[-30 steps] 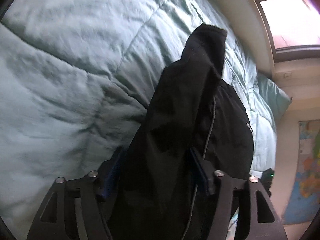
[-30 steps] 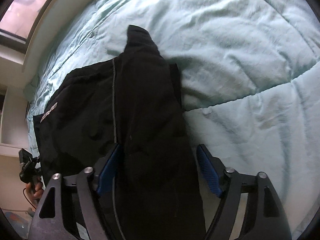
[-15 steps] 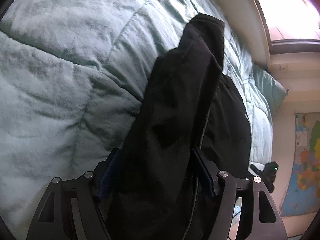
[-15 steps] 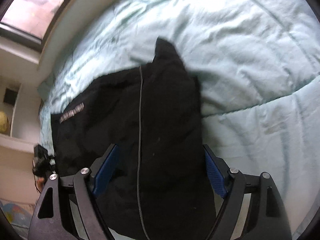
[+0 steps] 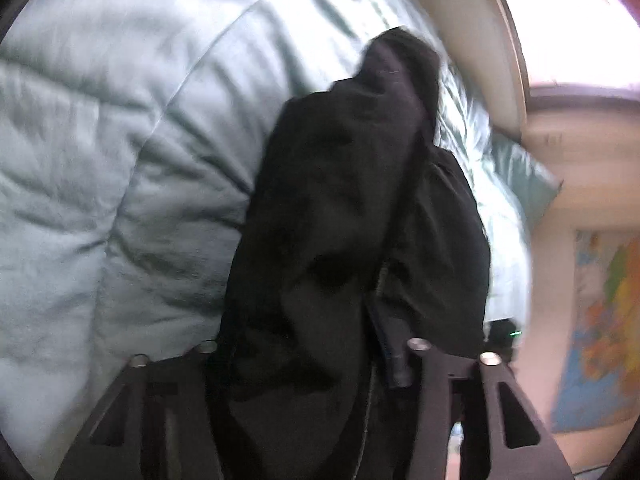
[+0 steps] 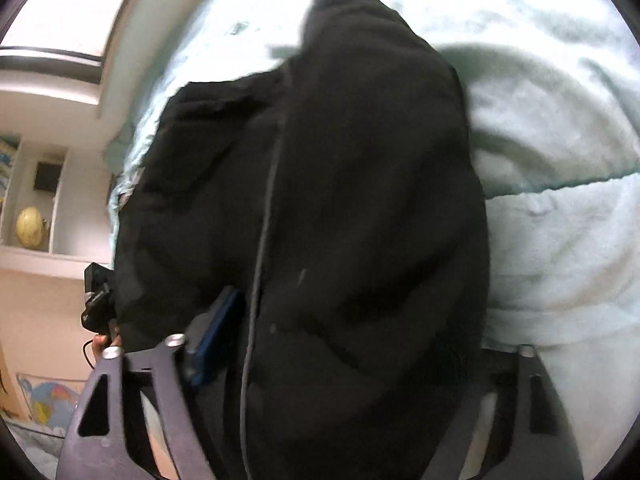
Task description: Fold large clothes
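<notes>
A large black garment (image 5: pixel 340 220) hangs over a pale green quilted bed (image 5: pixel 100 140). My left gripper (image 5: pixel 304 344) is shut on a fold of the garment, which drapes over and hides its left finger; only the blue pad of the right finger (image 5: pixel 390 356) shows. In the right wrist view the same black garment (image 6: pixel 340 200) fills the middle. My right gripper (image 6: pixel 340 352) is shut on it too, with the blue left pad (image 6: pixel 212 340) showing and the right finger covered by cloth. The garment is lifted off the bed (image 6: pixel 560 160).
A window (image 5: pixel 568 28) and a green pillow (image 5: pixel 520 176) lie beyond the bed. A wall map (image 5: pixel 600 320) hangs at the right. A shelf with a yellow globe (image 6: pixel 30 226) is at the left of the right wrist view.
Both grippers have risen with the garment, which now bunches closer to the cameras and hides more of the bed. The views are blurred by motion.
</notes>
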`<control>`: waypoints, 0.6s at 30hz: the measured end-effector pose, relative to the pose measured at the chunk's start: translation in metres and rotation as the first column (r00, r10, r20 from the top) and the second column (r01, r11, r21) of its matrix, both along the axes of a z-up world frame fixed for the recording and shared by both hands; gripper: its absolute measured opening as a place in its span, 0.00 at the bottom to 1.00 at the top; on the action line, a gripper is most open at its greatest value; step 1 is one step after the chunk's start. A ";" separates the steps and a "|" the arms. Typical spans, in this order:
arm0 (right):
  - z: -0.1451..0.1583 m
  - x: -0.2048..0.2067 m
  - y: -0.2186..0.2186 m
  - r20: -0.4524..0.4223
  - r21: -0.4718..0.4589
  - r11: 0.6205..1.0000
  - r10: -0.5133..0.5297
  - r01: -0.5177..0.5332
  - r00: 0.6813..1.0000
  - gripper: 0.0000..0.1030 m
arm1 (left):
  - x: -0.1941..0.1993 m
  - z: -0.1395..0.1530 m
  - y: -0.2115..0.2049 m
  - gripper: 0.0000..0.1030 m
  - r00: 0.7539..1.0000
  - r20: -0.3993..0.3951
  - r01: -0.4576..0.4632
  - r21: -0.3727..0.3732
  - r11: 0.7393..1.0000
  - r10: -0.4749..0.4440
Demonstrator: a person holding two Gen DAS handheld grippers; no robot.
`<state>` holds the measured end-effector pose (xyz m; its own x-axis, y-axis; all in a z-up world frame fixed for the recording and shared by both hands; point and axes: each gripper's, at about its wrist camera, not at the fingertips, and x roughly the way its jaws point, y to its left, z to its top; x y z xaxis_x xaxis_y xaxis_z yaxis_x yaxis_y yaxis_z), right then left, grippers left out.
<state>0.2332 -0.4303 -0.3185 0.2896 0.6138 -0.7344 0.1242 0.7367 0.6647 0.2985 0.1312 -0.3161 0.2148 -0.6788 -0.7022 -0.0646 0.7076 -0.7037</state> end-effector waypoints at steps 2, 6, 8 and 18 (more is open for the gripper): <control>0.010 -0.008 0.000 0.031 0.006 1.000 -0.006 0.005 1.000 0.57 | -0.010 0.021 -0.008 0.31 0.998 0.066 0.011 0.038 0.999 -0.014; 0.038 -0.022 0.009 0.110 0.040 0.999 0.022 -0.026 0.994 0.45 | -0.033 0.060 -0.009 0.27 0.990 0.141 0.000 -0.045 0.999 0.006; 0.058 -0.033 0.015 0.161 0.098 0.994 0.034 -0.050 0.986 0.45 | -0.053 0.088 -0.016 0.27 0.983 0.186 0.014 -0.035 0.999 -0.007; 0.150 -0.124 0.050 0.280 0.082 0.991 0.076 -0.103 0.957 0.44 | -0.176 0.193 -0.020 0.27 0.922 0.385 0.071 -0.043 0.997 -0.049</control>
